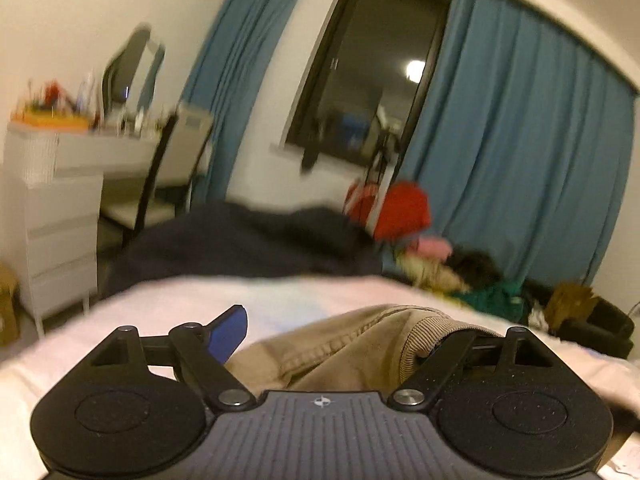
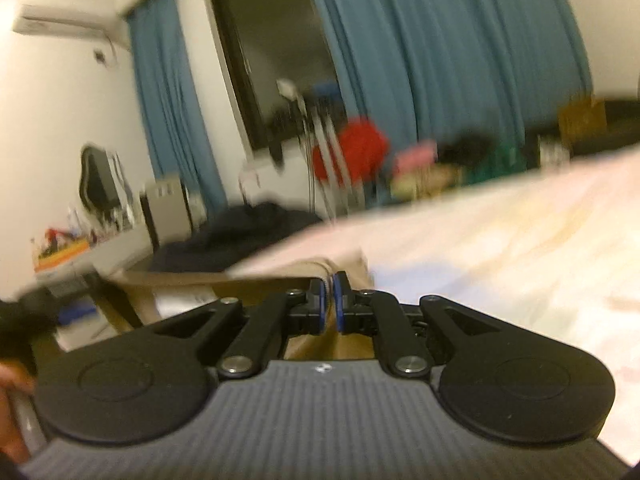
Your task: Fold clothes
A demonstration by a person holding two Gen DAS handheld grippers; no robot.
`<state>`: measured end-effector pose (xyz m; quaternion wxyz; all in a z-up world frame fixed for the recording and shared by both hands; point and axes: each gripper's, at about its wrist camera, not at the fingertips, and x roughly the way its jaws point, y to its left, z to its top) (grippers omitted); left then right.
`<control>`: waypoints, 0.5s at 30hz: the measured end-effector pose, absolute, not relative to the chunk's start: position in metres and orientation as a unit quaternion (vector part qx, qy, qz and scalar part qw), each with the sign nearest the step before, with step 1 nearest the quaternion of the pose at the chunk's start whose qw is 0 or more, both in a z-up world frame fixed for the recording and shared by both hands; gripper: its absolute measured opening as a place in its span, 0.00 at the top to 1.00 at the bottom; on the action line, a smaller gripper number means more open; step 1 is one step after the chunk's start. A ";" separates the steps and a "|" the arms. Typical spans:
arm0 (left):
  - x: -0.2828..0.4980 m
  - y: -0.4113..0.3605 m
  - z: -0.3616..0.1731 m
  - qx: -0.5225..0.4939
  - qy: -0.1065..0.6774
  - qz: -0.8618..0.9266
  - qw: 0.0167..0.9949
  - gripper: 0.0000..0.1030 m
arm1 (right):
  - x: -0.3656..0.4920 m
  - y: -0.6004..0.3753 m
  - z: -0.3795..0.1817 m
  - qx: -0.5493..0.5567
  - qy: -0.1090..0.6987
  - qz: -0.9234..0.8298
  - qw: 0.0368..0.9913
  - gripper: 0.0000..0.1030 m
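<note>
Lengthwise, khaki trousers between grippers

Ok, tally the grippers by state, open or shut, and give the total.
Open: 1, the left gripper, jaws spread around the tan garment.
Shut: 1, the right gripper, blue pads pinched on the tan cloth.
Total: 2 grippers.
</note>
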<state>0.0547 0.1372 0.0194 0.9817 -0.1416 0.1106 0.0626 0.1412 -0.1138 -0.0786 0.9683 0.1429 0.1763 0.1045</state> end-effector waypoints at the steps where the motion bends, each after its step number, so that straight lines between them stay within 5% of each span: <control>1: 0.051 0.136 0.023 -0.133 0.097 0.063 0.984 0.18 | 0.144 -0.111 -0.083 0.137 0.198 0.102 0.965 0.88; 3: 0.047 0.130 0.030 -0.121 0.080 0.061 0.988 0.19 | 0.145 -0.102 -0.091 0.118 0.223 0.099 0.963 0.78; 5: 0.046 0.123 0.032 -0.114 0.074 0.058 0.989 0.19 | 0.145 -0.091 -0.097 0.099 0.235 0.104 0.961 0.46; 7: 0.044 0.117 0.034 -0.109 0.071 0.058 0.990 0.19 | 0.145 -0.080 -0.099 0.083 0.235 0.115 0.961 0.35; 15: 0.030 0.108 0.034 -0.097 0.060 0.056 0.992 0.19 | 0.154 -0.065 -0.098 0.047 0.203 0.087 0.974 0.36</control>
